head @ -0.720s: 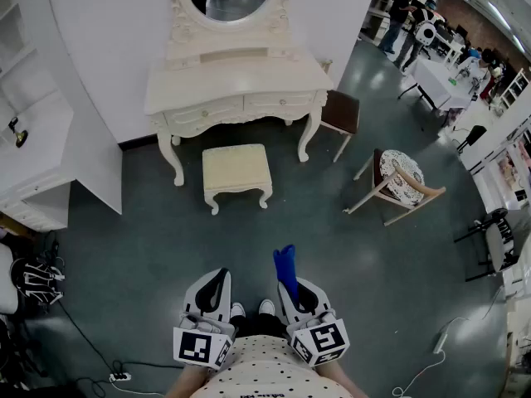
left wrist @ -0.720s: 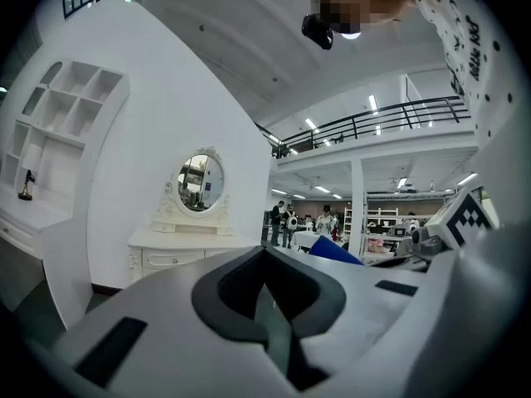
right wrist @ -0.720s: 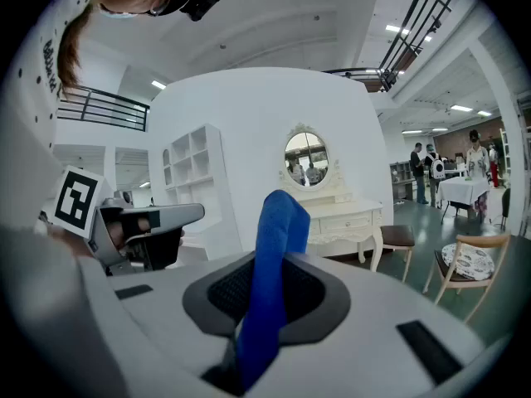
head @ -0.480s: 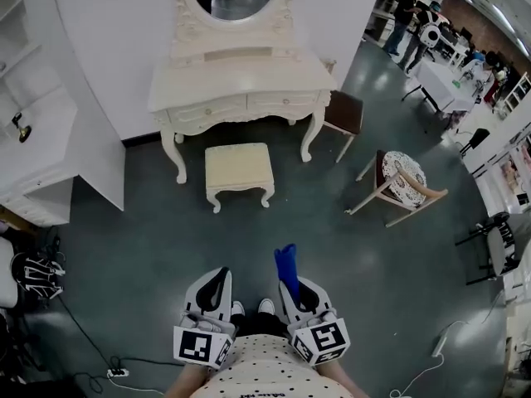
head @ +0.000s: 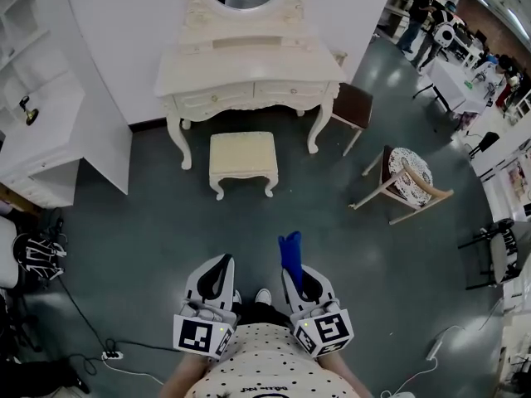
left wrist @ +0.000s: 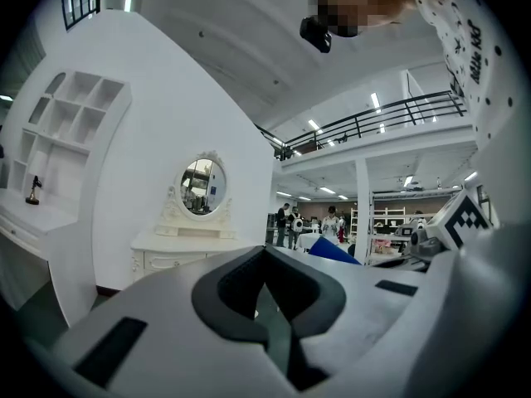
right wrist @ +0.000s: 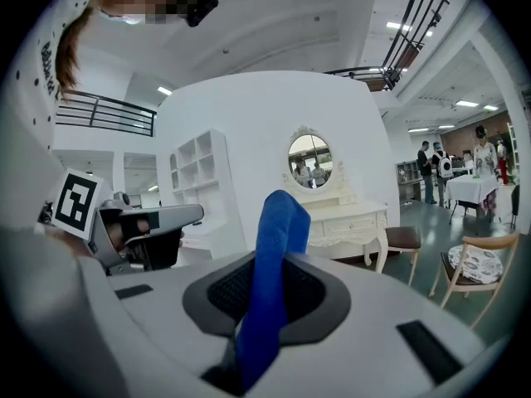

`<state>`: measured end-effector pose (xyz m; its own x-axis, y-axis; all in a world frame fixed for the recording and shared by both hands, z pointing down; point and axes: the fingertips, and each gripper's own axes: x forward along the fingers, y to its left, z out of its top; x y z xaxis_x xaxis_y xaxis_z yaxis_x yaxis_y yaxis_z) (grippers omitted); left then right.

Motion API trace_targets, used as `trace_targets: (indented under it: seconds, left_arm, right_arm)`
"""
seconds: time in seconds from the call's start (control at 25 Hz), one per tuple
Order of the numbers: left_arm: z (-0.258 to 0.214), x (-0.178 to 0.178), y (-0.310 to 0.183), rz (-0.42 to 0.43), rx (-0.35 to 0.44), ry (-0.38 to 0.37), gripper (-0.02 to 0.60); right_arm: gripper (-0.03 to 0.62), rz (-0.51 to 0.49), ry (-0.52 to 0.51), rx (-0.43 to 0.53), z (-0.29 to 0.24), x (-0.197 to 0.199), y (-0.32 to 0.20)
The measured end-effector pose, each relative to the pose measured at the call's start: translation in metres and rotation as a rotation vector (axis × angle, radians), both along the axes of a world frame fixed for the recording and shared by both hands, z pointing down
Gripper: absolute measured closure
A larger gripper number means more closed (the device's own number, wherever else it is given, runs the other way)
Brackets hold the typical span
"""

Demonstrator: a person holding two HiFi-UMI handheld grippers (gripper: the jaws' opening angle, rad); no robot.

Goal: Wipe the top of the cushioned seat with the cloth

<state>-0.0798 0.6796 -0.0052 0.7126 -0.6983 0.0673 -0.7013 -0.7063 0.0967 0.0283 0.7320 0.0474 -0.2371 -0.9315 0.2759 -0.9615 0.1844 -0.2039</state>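
The cream cushioned seat [head: 242, 153] stands on the dark floor in front of the white dressing table [head: 249, 73], well ahead of both grippers. My right gripper [head: 300, 274] is shut on a blue cloth [head: 290, 254] that sticks up past its jaws; in the right gripper view the blue cloth [right wrist: 270, 272] is pinched between the dark pads. My left gripper [head: 217, 274] is held beside it at waist height, shut and with nothing in it; the left gripper [left wrist: 270, 293] shows its pads closed together.
A brown stool [head: 352, 106] stands right of the dressing table and a wooden chair with a patterned cushion [head: 405, 177] farther right. White shelving [head: 41, 139] is on the left. Cables [head: 104, 351] lie on the floor at lower left. People stand at tables [head: 431, 15] at far right.
The view has shifted forward slightly: the seat and dressing table sit a little nearer and more to the right. Both grippers keep the same pose, with the cloth still held.
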Motion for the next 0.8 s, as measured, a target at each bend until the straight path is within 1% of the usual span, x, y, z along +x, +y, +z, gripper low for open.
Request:
trace_targets:
  seconds: [0.2,0.44,0.6,0.8]
  left_arm:
    - [0.005,0.020,0.013,0.025,0.010,0.000,0.583]
    - [0.013,0.033,0.018,0.048,-0.017,-0.010,0.583]
    - [0.015,0.029,-0.003,0.047,-0.020,-0.006,0.583]
    - [0.017,0.022,-0.045,0.059,-0.031,0.005,0.583]
  right_arm:
    - [0.531,0.010,-0.012,0.007,0.004,0.020,0.006]
    - [0.531,0.009,-0.012,-0.007,0.008,0.030,0.004]
    - [0.531,0.012,-0.013,-0.020,0.015,0.027,-0.013]
    - [0.531,0.034,-0.005,-0.041,0.018,0.020,-0.053]
